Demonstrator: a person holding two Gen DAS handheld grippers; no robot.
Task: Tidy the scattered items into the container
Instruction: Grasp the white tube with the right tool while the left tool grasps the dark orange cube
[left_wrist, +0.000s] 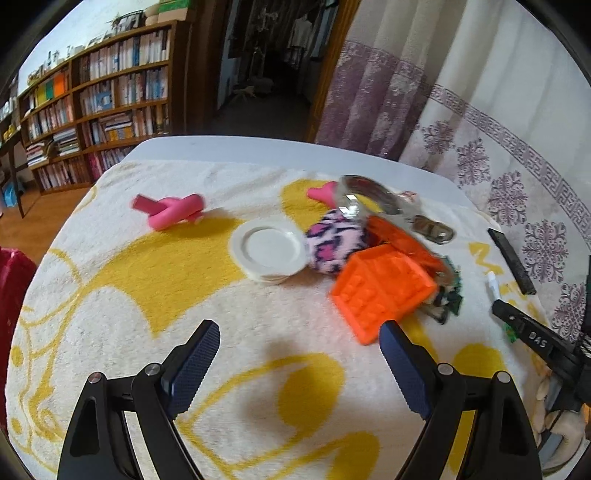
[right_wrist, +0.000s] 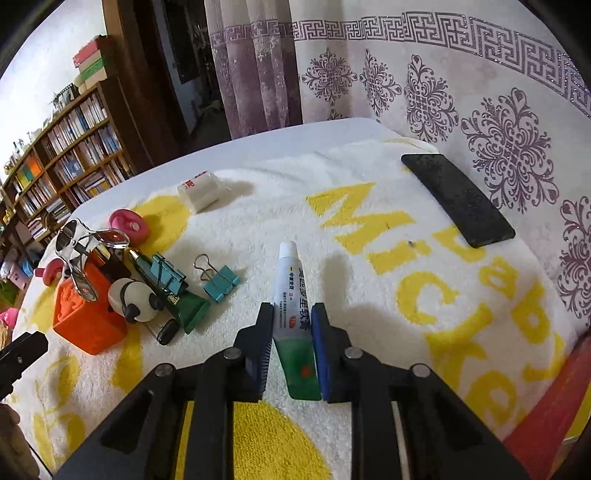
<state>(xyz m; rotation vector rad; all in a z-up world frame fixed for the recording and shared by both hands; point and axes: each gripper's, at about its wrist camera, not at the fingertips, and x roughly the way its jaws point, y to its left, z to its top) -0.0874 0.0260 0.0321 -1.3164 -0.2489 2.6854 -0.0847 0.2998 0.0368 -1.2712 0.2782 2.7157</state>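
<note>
My right gripper (right_wrist: 291, 325) is clamped on the ointment tube (right_wrist: 291, 295): both pads press its green lower half, and the white cap end points away from me over the towel (right_wrist: 258, 229). I cannot tell whether the tube is lifted clear yet.

My left gripper (left_wrist: 299, 354) has its jaws spread wide with nothing between them, above bare towel just in front of the orange container (left_wrist: 380, 291).

The container sits left of the tube in the right wrist view and looks already heaped: sunglasses (right_wrist: 88, 243), a panda figure (right_wrist: 133, 299) and a green toy vehicle (right_wrist: 173, 291) rest on or against it. I judge those as loaded or half-loaded; which are truly inside I cannot tell.

Still loose on the towel:
- teal binder clip (right_wrist: 219, 280), just beside the heap
- small white packet (right_wrist: 201, 192), farther back
- pink foam pieces (left_wrist: 168, 210)
- white lid (left_wrist: 267, 249)
- black flat slab (right_wrist: 458, 199) at the far edge

Estimate: roughly midway. Tube is the item in hand; several pick-ups remain.
</note>
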